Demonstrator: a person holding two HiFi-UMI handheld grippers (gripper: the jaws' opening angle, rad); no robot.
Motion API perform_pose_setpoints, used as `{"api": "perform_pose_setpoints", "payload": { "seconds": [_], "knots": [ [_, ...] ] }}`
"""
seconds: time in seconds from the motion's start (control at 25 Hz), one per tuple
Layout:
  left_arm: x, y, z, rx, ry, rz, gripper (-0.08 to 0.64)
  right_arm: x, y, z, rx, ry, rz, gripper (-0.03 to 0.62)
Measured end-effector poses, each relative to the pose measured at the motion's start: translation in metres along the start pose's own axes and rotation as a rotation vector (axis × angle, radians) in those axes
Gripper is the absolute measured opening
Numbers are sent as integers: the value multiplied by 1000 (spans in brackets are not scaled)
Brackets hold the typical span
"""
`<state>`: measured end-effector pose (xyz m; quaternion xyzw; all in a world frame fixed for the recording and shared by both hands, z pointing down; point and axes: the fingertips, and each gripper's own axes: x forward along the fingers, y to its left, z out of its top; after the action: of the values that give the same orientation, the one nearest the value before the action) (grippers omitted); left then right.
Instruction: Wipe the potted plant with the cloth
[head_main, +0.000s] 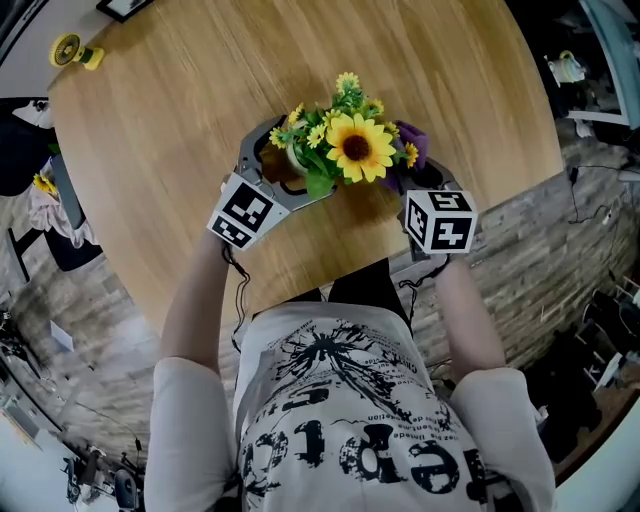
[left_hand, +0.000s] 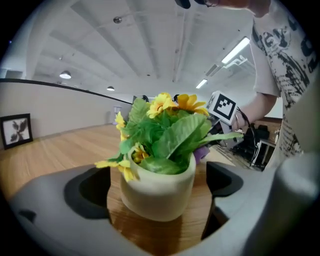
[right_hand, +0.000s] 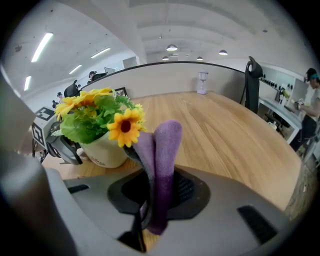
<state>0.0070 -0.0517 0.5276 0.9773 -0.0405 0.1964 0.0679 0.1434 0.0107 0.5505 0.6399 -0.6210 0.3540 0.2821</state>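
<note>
You stand at a round wooden table (head_main: 180, 90), seen from above, with a gripper in each hand. The plant (head_main: 352, 140) is a small bunch of yellow sunflowers and green leaves in a white pot (head_main: 296, 158). It stands close to the table's near edge, right in front of you, between the two grippers.

Your left gripper (head_main: 283, 165) reaches in from the left. Its jaws stand wide apart with the pot between them. In the left gripper view the pot (left_hand: 157, 192) sits upright on the wood in the middle of the left gripper (left_hand: 159, 200). There is a gap on either side of it, so neither jaw presses on it. Leaves and blooms of the plant (left_hand: 170, 135) spill over the rim.

Your right gripper (head_main: 406, 172) comes in from the right, its jaws closed on the purple cloth (head_main: 414, 138). From above, the cloth lies against the right side of the flowers. In the right gripper view the cloth (right_hand: 162, 145) rises from the right gripper (right_hand: 150, 195) as a folded strip. Its top is just beside one sunflower of the plant (right_hand: 97, 122), which stands to the left of it. Whether cloth and bloom touch cannot be told.

Well apart from the plant, a small yellow object (head_main: 75, 50) lies at the table's far left edge. A dark frame (head_main: 125, 8) sits at the far edge.
</note>
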Motion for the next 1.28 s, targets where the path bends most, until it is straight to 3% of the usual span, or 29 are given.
{"api": "perform_pose_setpoints", "payload": {
  "seconds": [0.36, 0.6, 0.96, 1.28],
  "knots": [
    [23, 3, 2, 65, 25, -52, 583, 5, -2, 10, -15, 8, 41, 79],
    [29, -1, -3, 58, 38, -57, 538, 9, 2, 9, -29, 15, 61, 78],
    [17, -8, 8, -8, 32, 38, 532, 3, 14, 10, -51, 35, 104, 80],
    [2, 4, 60, -87, 24, 185, 532, 0, 31, 48, -127, 21, 253, 78]
  ]
}}
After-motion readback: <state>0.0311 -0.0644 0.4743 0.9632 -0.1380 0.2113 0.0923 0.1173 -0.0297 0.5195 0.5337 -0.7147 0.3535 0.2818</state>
